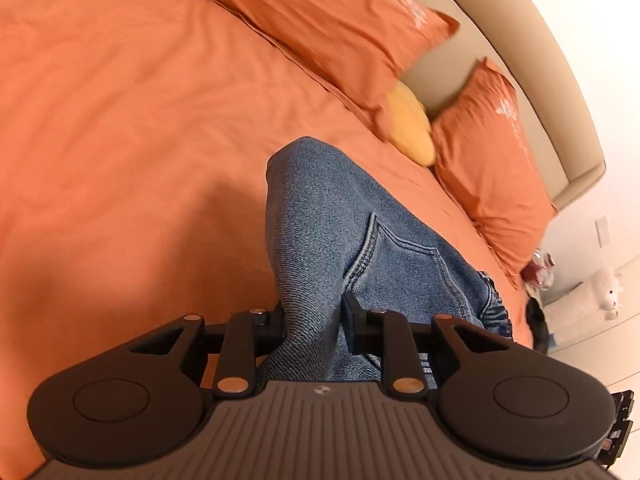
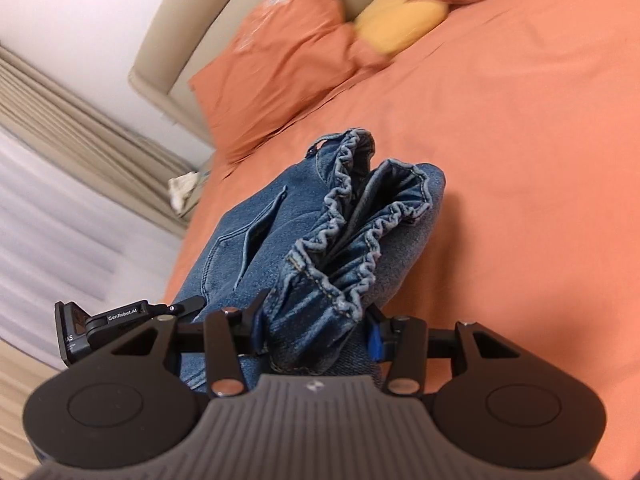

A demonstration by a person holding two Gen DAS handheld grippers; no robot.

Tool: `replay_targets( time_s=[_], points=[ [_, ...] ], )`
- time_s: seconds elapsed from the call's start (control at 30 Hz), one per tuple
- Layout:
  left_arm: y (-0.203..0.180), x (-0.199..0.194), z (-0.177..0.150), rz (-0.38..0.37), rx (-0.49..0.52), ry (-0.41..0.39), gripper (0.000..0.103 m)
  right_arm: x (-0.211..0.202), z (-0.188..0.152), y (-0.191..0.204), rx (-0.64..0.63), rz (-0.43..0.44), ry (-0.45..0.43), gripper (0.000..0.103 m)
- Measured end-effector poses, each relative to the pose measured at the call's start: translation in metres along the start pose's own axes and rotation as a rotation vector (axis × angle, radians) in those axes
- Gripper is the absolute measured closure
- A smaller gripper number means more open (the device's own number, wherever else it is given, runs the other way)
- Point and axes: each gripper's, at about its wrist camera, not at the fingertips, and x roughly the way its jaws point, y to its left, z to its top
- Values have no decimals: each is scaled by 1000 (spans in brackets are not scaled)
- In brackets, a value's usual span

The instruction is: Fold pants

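Observation:
Blue denim pants (image 1: pixel 340 232) hang bunched above an orange bed. My left gripper (image 1: pixel 312 320) is shut on a fold of the denim near a pocket seam. In the right wrist view the pants (image 2: pixel 248 240) show their elastic gathered waistband (image 2: pixel 352 224) and a slit pocket. My right gripper (image 2: pixel 316 332) is shut on the bunched waistband end. The other gripper's black body (image 2: pixel 104 324) shows at the left, close beside the pants. The fingertips of both grippers are buried in the cloth.
The orange bedsheet (image 1: pixel 120 120) spreads under the pants. Orange pillows (image 1: pixel 328 20) and a yellow cushion (image 1: pixel 412 124) lie against a beige headboard (image 1: pixel 520 60). Curtains (image 2: pixel 60 184) hang beside the bed. A nightstand with small items (image 1: pixel 540 272) stands by the bed's edge.

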Motion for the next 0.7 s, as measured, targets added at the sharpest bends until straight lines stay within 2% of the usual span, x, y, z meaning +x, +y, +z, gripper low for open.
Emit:
replay_targets(
  time_s=[0.13, 0.3, 0.47, 0.6, 0.7],
  points=[
    [35, -22, 11, 34, 1, -10, 76, 38, -23, 26, 2, 33, 24, 59],
    [74, -22, 15, 40, 7, 5, 76, 70, -49, 40, 17, 23, 39, 59],
    [105, -6, 7, 57, 41, 88, 76, 89, -75, 36, 36, -38, 73, 59],
    [115, 12, 0, 120, 143, 191, 75, 113, -86, 34, 5, -150, 131, 58],
    [121, 14, 3, 105, 131, 204, 72, 116, -87, 27, 22, -175, 128, 54]
  ],
)
